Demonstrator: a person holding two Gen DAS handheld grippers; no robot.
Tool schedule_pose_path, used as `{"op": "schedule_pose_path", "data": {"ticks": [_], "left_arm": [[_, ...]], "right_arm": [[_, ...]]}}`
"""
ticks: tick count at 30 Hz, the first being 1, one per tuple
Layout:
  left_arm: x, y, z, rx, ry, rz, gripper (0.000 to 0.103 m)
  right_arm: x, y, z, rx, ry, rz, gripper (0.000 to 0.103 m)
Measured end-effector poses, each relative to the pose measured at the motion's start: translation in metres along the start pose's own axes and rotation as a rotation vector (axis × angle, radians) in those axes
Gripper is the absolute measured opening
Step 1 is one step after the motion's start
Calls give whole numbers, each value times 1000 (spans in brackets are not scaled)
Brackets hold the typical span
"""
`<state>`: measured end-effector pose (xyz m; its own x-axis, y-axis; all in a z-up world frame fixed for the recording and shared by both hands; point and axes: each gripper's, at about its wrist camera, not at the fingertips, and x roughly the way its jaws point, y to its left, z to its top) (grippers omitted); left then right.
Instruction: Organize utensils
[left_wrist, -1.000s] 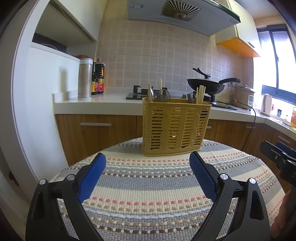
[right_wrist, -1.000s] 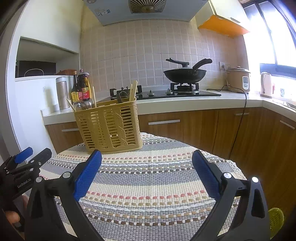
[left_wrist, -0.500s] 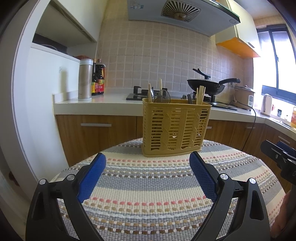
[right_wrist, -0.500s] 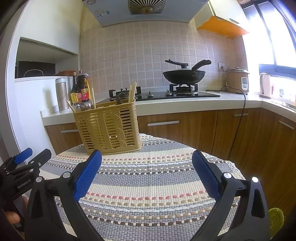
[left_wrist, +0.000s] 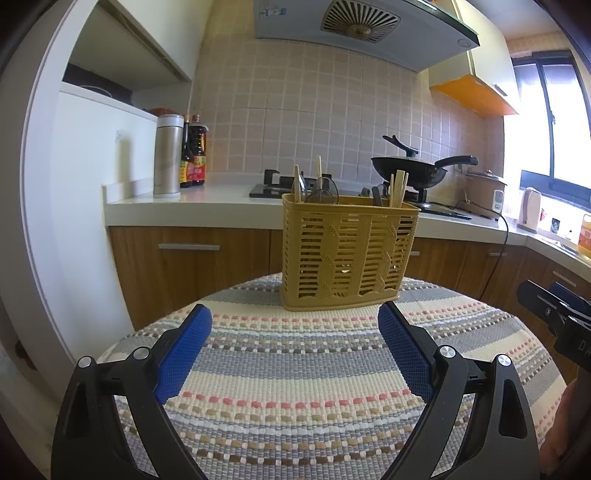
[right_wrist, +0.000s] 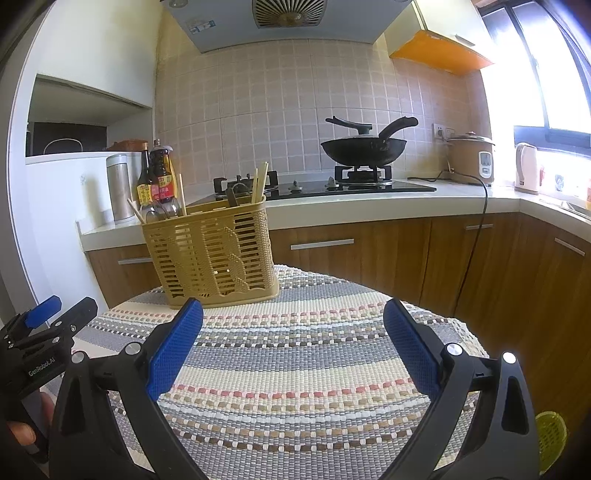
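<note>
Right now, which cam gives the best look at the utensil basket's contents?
Right wrist: the basket sits at an angle, so its open top, chopsticks and spoons show. Left wrist sees it head-on, centred; only utensil tips clear the rim.

Beige-tiled kitchen wall (right_wrist: 280, 92) above white countertop (right_wrist: 388, 201), brown wooden cabinets (right_wrist: 399, 254) beneath, bright window (right_wrist: 561, 74) right of it.

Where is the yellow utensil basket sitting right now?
The yellow utensil basket stands upright at the far edge of the round table, centred ahead in the left wrist view and left of centre in the right wrist view, before the kitchen counter.
</note>
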<state>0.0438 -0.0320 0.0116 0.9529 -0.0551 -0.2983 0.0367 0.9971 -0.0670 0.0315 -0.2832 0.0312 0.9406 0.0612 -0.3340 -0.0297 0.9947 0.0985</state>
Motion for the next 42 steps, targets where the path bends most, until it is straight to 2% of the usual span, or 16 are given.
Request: {"op": "schedule_pose_path", "data": {"ticks": [30,34,42], "left_arm": [[2,-4,-1,21,10,10,89],[2,-3,-1,19,14,17,93],[3,-4,-1,23,15,22,93]], "right_arm": [[1,5,-1,-29,-13,-21,94],[0,6,-1,-34,-11,-19,94],[-1,7,-2,-38,-13,-18,94]]}}
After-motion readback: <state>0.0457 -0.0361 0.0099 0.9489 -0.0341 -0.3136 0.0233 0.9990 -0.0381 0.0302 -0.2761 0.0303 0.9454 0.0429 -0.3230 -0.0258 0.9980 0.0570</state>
